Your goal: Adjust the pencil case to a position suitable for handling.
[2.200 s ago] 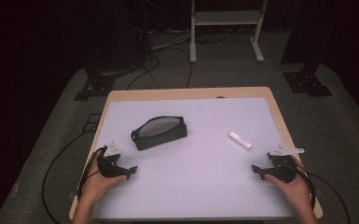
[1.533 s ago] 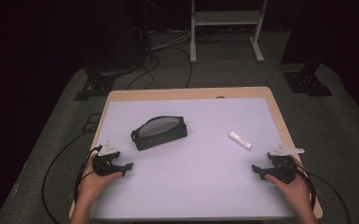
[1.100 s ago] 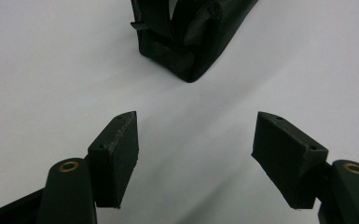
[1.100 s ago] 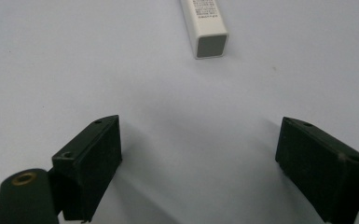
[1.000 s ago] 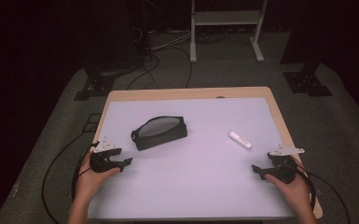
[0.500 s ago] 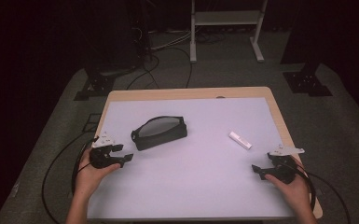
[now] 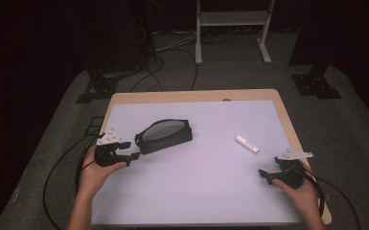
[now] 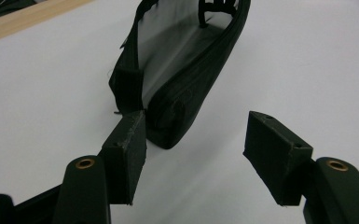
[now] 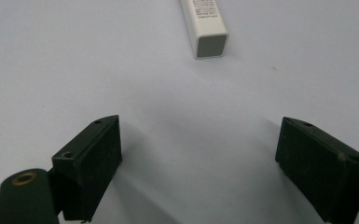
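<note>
A black zip pouch [image 7: 163, 136] lies on the white table top, its mouth gaping. My left gripper [image 7: 133, 156] stands open right at the pouch's near end. In the left gripper view the pouch [image 8: 182, 79] reaches to just ahead of the jaws, its end close to the left one, and my left gripper [image 8: 196, 156] has nothing between its pads. A small white box-like stick [image 7: 247, 143] lies right of centre. My right gripper [image 7: 264, 176] rests open near the table's right front. In the right gripper view the white stick [image 9: 204, 25] lies ahead of my right gripper [image 9: 200, 158].
The table's wooden rim [image 7: 191, 96] shows at the back and right. Cables trail from both grippers over the table's sides to the grey floor. A white stand [image 7: 230, 19] and black equipment bases stand behind the table.
My left gripper has moved forward and to the right, up to the pouch's near end. The right gripper has stayed in place.
</note>
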Action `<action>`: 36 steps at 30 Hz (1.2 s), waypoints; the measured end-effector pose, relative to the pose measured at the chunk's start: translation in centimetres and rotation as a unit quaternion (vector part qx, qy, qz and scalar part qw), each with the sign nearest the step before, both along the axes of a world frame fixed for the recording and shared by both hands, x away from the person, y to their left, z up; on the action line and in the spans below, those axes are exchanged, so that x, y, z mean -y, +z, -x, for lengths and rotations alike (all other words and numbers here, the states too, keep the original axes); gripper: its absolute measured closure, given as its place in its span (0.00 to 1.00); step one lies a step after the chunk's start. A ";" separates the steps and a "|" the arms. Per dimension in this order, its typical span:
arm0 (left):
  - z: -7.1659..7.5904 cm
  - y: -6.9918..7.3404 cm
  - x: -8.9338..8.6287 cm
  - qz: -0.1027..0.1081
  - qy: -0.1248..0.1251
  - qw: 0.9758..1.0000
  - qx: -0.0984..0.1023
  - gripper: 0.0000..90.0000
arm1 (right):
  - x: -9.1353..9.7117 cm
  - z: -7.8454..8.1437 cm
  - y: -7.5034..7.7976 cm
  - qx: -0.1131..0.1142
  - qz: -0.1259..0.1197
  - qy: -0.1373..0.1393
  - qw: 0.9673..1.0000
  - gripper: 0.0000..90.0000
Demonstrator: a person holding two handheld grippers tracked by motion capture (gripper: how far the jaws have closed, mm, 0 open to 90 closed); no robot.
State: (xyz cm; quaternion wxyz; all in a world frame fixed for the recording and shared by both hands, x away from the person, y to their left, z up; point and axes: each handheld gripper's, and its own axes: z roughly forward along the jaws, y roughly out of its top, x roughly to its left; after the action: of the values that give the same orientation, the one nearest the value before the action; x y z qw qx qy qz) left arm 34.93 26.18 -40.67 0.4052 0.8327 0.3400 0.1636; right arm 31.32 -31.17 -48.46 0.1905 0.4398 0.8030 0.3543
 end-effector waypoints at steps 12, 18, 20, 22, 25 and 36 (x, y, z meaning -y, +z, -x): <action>-1.1 0.7 1.6 0.000 -0.025 1.000 0.009 0.43 | 0.0 0.0 0.0 0.000 0.000 0.000 1.000 0.15; -1.6 1.1 2.3 0.003 -0.034 0.999 0.013 0.43 | 0.0 0.0 0.0 0.000 0.000 0.000 1.000 0.15; -1.8 1.1 2.7 0.000 -0.035 0.999 0.014 0.43 | 0.0 0.0 0.0 0.000 0.000 0.000 1.000 0.15; -2.0 1.2 3.0 0.000 -0.038 0.999 0.016 0.43 | 0.0 0.0 0.0 0.000 0.000 0.000 1.000 0.15; -2.3 1.2 3.3 -0.001 -0.042 0.999 0.016 0.44 | 0.0 0.0 0.0 0.000 0.000 0.000 1.000 0.15; -3.3 1.2 4.7 -0.002 -0.057 0.998 0.018 0.45 | 0.0 0.0 0.0 0.000 0.000 0.000 1.000 0.15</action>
State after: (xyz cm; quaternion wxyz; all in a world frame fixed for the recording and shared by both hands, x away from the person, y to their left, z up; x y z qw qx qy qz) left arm 38.26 21.47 -39.43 0.4185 0.8482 0.2847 0.1561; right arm 31.32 -31.17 -48.46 0.1903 0.4398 0.8029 0.3545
